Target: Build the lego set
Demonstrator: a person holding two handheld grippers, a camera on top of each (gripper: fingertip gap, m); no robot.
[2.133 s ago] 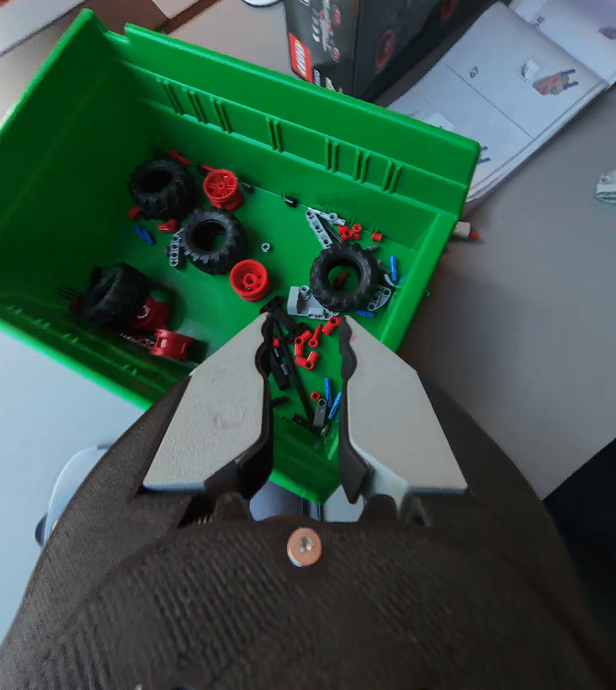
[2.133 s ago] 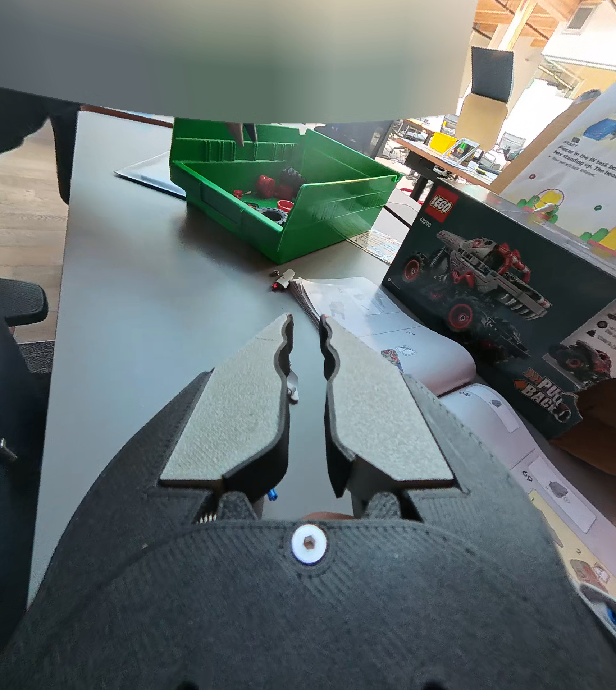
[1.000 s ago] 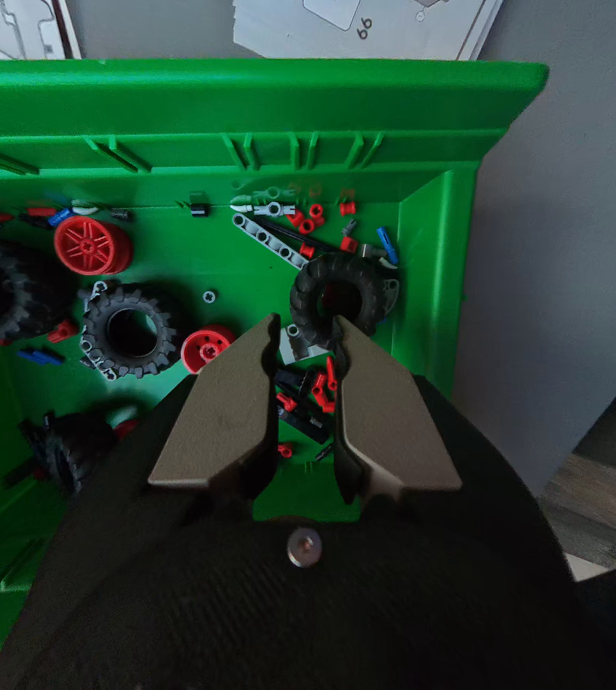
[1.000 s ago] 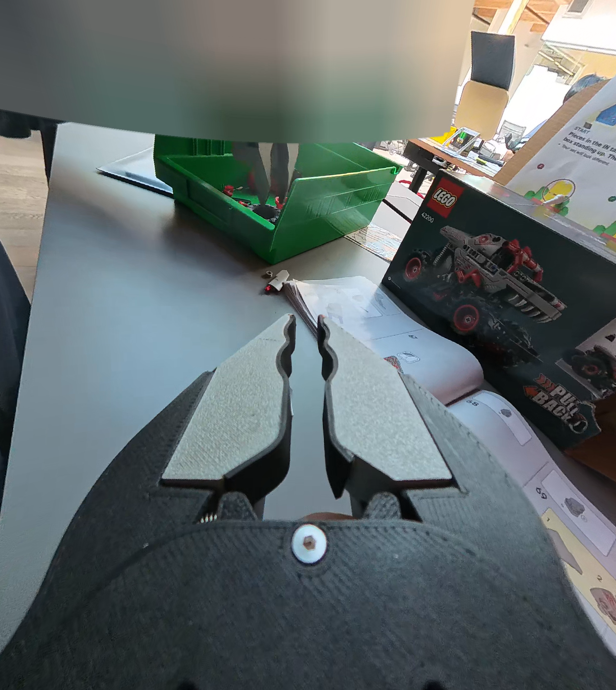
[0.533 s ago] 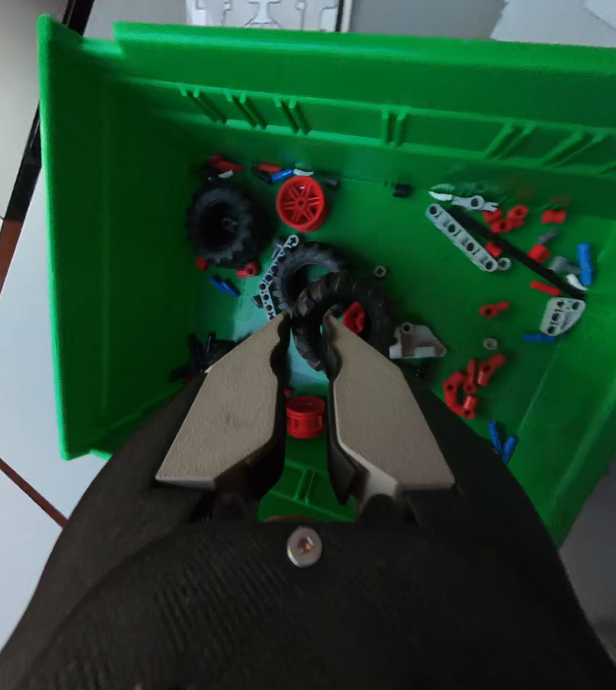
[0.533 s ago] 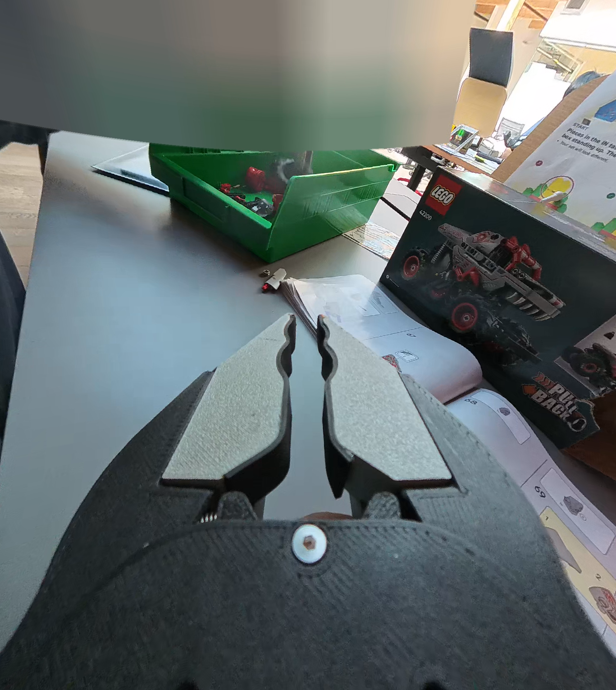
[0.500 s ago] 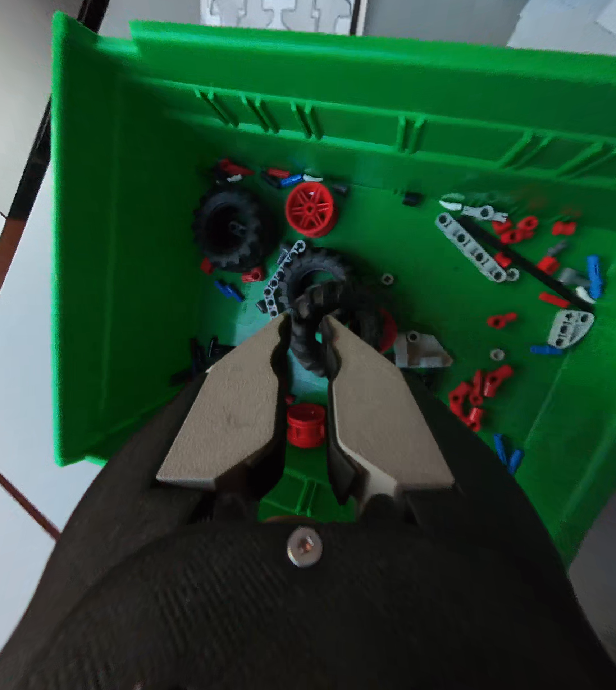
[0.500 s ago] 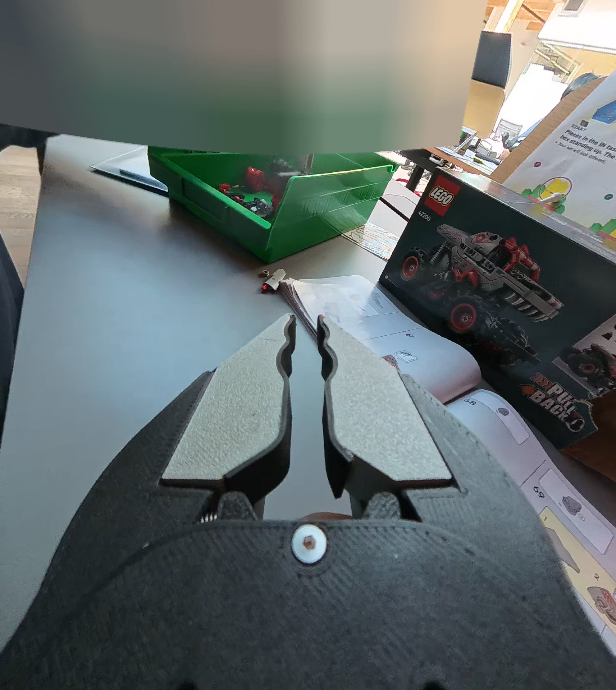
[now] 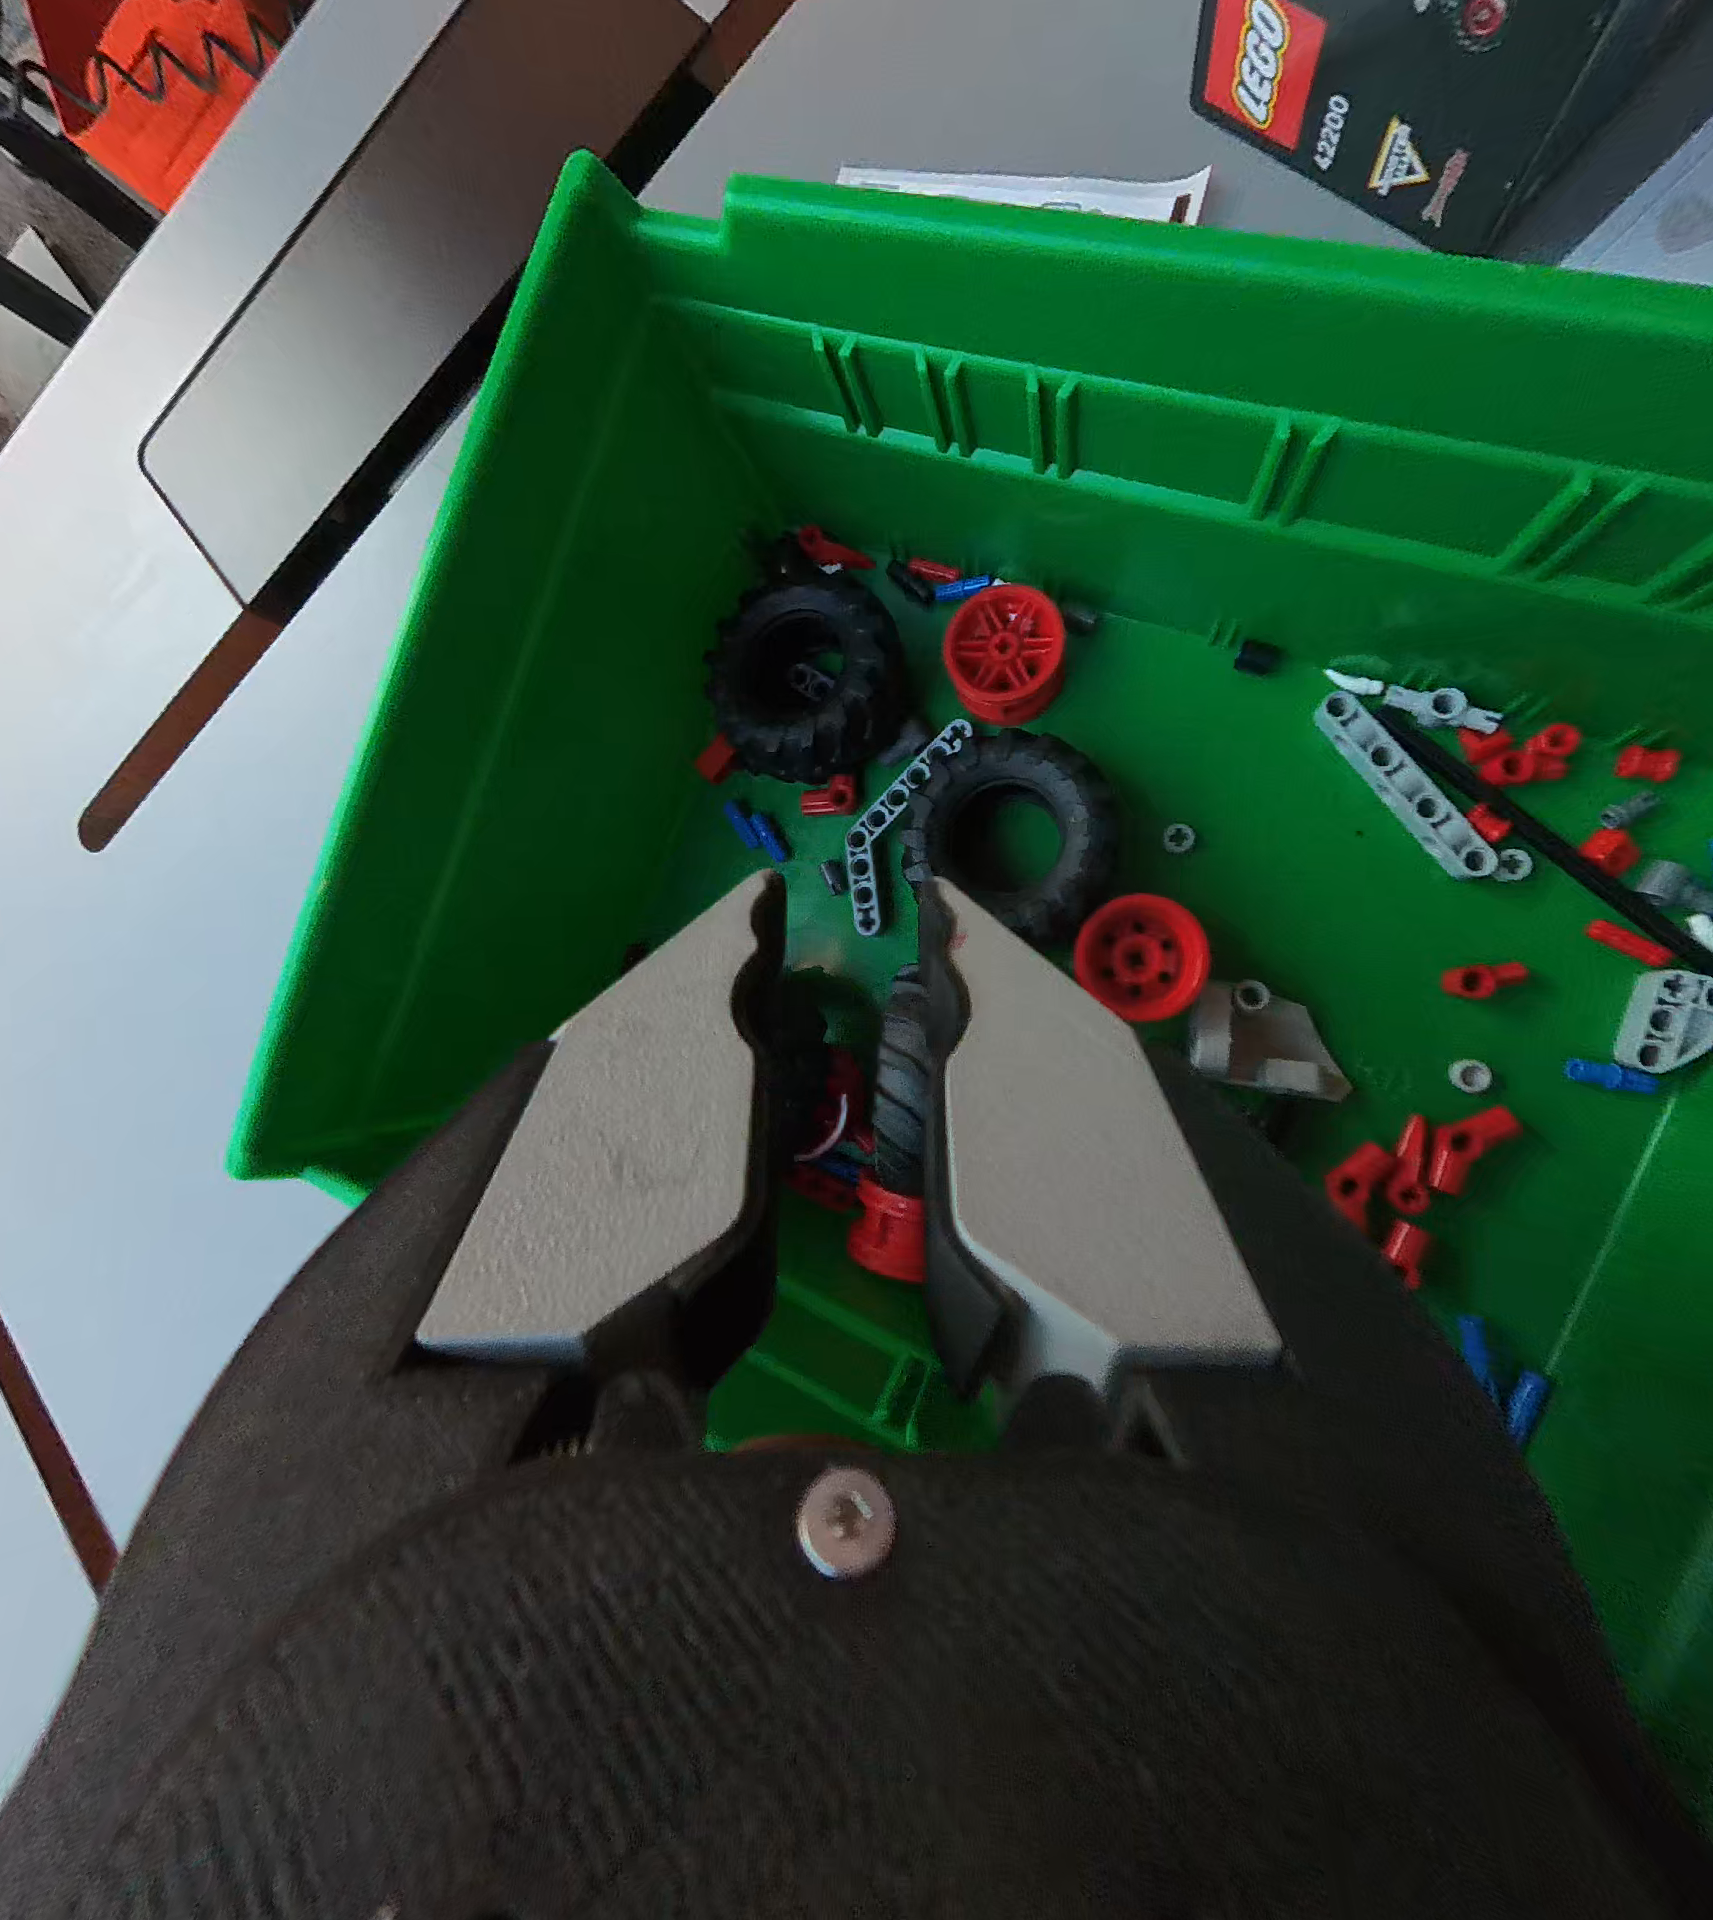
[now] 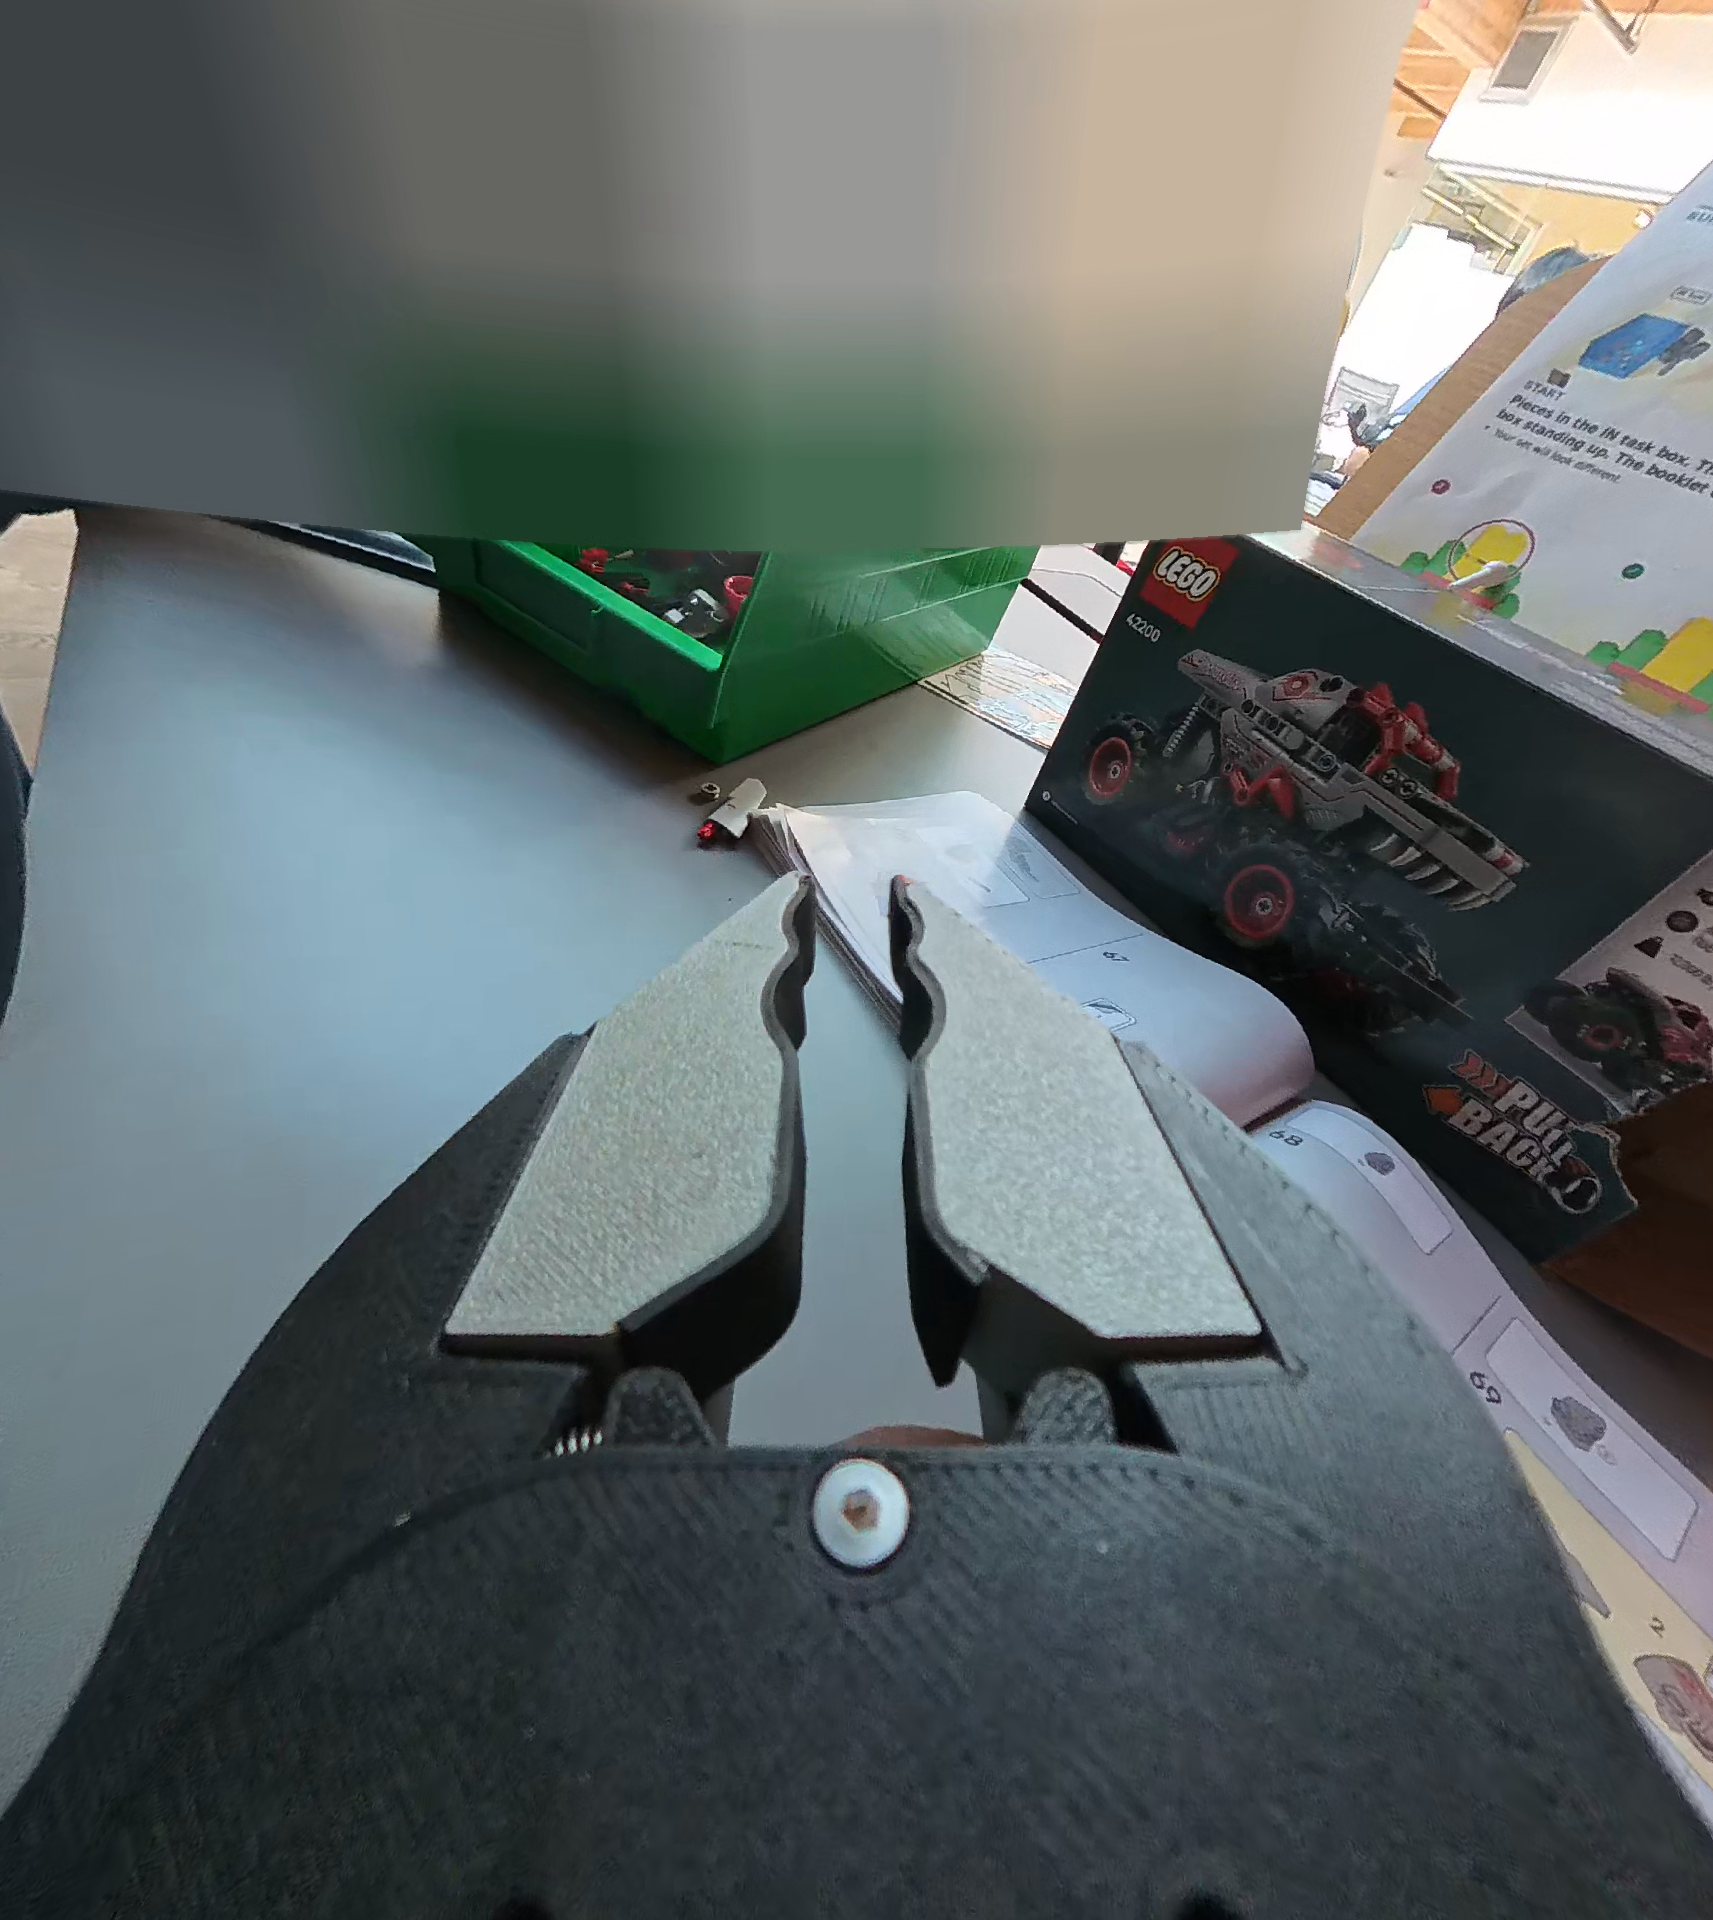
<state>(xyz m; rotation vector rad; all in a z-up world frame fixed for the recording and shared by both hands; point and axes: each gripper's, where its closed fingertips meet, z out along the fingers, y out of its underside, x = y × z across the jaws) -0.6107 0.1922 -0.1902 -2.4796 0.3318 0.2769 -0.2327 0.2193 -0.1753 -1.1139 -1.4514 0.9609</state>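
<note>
The grey table (image 10: 312,935) carries a green bin (image 9: 540,644) of loose lego parts, with the set's box (image 10: 1403,883) and open instruction booklet (image 10: 1143,997) along its right edge. Over the bin's near-left corner the left gripper (image 9: 852,914) hangs with jaws parted, a black tyre (image 9: 902,1081) lying against one finger. The right gripper (image 10: 847,904) hovers empty above the table, slightly parted.

Bare table (image 10: 312,935) left of booklet (image 10: 1039,935): open passage. Lego box (image 10: 1351,831) walls the right. Green bin (image 9: 540,727) floor crowded with tyres (image 9: 1018,821).
</note>
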